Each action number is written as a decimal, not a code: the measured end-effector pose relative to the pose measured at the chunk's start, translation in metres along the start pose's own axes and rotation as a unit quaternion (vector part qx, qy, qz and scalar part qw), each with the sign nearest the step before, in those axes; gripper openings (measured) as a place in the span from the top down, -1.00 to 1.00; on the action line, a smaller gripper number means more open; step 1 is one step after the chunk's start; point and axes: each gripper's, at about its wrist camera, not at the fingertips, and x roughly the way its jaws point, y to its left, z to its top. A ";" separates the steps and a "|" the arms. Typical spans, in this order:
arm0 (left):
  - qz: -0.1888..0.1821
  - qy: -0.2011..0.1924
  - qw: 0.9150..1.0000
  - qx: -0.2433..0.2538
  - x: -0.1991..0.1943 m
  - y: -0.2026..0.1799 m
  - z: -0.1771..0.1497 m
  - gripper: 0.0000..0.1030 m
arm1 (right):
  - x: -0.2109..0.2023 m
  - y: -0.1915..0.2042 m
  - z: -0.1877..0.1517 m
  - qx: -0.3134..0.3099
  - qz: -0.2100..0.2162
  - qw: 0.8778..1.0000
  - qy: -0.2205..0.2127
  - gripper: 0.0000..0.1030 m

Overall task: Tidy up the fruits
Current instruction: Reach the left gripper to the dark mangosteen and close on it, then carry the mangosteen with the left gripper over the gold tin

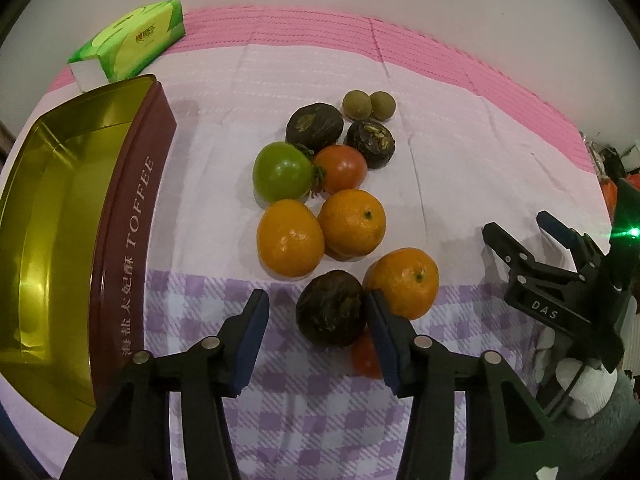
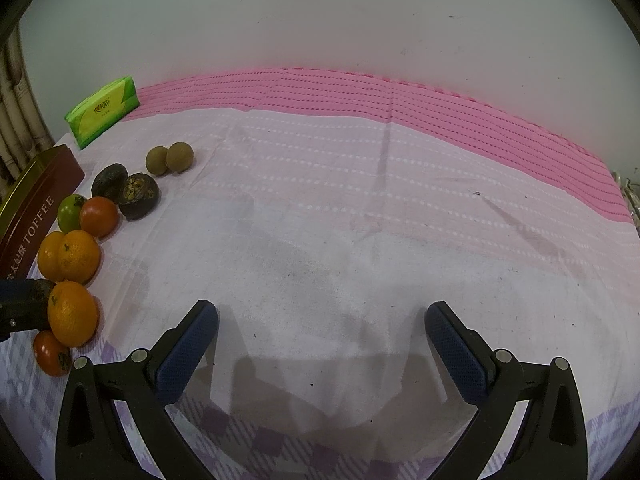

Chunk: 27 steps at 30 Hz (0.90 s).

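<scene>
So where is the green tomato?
In the left wrist view the green tomato sits mid-pile on the cloth, touching the red tomato on its right, with an orange just below and the tin to its left.

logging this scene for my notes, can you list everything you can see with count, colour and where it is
oranges: 3, orange, centre of the cloth, one beside the left gripper's right finger
dark fruits: 3, dark brown, two at the back of the pile, one between the left gripper's fingers
tomatoes: 3, one green, two red, mid-pile; one red mostly hidden behind the left gripper's right finger
small round fruits: 2, olive-brown, far end of the pile
toffee tin: 1, maroon outside, gold inside, open, left of the fruit
tissue pack: 1, green, behind the tin
cloth: 1, pink, white and lilac check, under everything
left gripper: black, blue pads, open around a dark fruit
right gripper: black, blue pads, open, over bare cloth
</scene>
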 end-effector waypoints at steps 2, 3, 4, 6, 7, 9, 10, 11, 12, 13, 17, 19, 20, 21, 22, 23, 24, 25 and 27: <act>-0.001 0.000 1.000 0.000 0.000 -0.002 0.001 0.11 | 0.000 0.000 0.000 0.000 0.000 1.000 0.000 -1.00; -0.004 0.001 1.000 -0.001 0.000 -0.001 -0.001 0.16 | 0.000 0.000 0.000 0.000 0.000 1.000 0.000 -1.00; -0.009 0.002 1.000 -0.003 0.001 -0.001 -0.002 0.20 | 0.000 0.000 0.000 0.000 0.000 1.000 0.000 -1.00; -0.016 0.002 1.000 -0.003 0.001 -0.001 -0.003 0.34 | 0.000 0.000 0.000 0.000 0.000 1.000 0.000 -1.00; -0.016 0.001 1.000 -0.003 0.001 -0.002 -0.003 0.36 | 0.000 0.000 0.000 0.000 0.000 1.000 0.000 -1.00; -0.011 -0.001 1.000 0.000 -0.001 -0.002 -0.006 0.37 | 0.000 0.000 0.000 0.000 0.000 1.000 0.000 -1.00; -0.011 -0.003 1.000 0.000 -0.001 -0.002 -0.006 0.38 | 0.000 0.000 0.000 0.000 0.000 1.000 0.000 -1.00; -0.013 -0.004 1.000 0.000 -0.002 -0.001 -0.007 0.39 | 0.000 0.000 0.000 0.000 0.000 1.000 0.000 -1.00; -0.014 -0.005 1.000 0.000 -0.003 -0.001 -0.007 0.41 | 0.000 0.000 0.000 0.000 0.000 1.000 0.000 -1.00; -0.012 -0.006 1.000 0.000 -0.004 -0.001 -0.008 0.43 | 0.000 0.000 0.000 0.000 0.000 1.000 0.000 -1.00; -0.016 -0.012 1.000 -0.002 -0.011 0.002 -0.009 0.53 | -0.001 0.000 0.000 0.000 0.000 1.000 0.000 -1.00; -0.015 -0.013 1.000 0.000 -0.012 0.003 -0.011 0.53 | -0.001 0.000 0.000 0.000 0.000 1.000 0.000 -1.00; -0.016 -0.014 1.000 -0.001 -0.012 0.003 -0.012 0.53 | 0.000 0.001 0.000 0.000 0.000 1.000 0.000 -1.00; -0.017 -0.015 1.000 -0.001 -0.012 0.005 -0.012 0.53 | 0.000 0.001 0.000 0.000 -0.001 1.000 0.000 -1.00; -0.016 -0.015 1.000 0.000 -0.012 0.005 -0.013 0.53 | -0.001 0.000 0.000 0.000 0.000 1.000 0.000 -1.00; -0.016 -0.015 1.000 0.000 -0.012 0.005 -0.013 0.53 | -0.001 0.001 0.000 0.000 -0.001 1.000 0.000 -1.00; -0.014 -0.014 1.000 0.000 -0.011 0.005 -0.013 0.47 | -0.001 0.001 0.000 -0.001 -0.001 1.000 0.000 -1.00; -0.013 -0.009 1.000 -0.002 -0.009 0.006 -0.013 0.44 | -0.001 0.001 0.000 0.000 0.000 1.000 0.000 -1.00; -0.017 -0.005 1.000 -0.011 -0.006 0.008 -0.013 0.38 | -0.001 0.001 0.000 -0.001 0.000 1.000 0.000 -1.00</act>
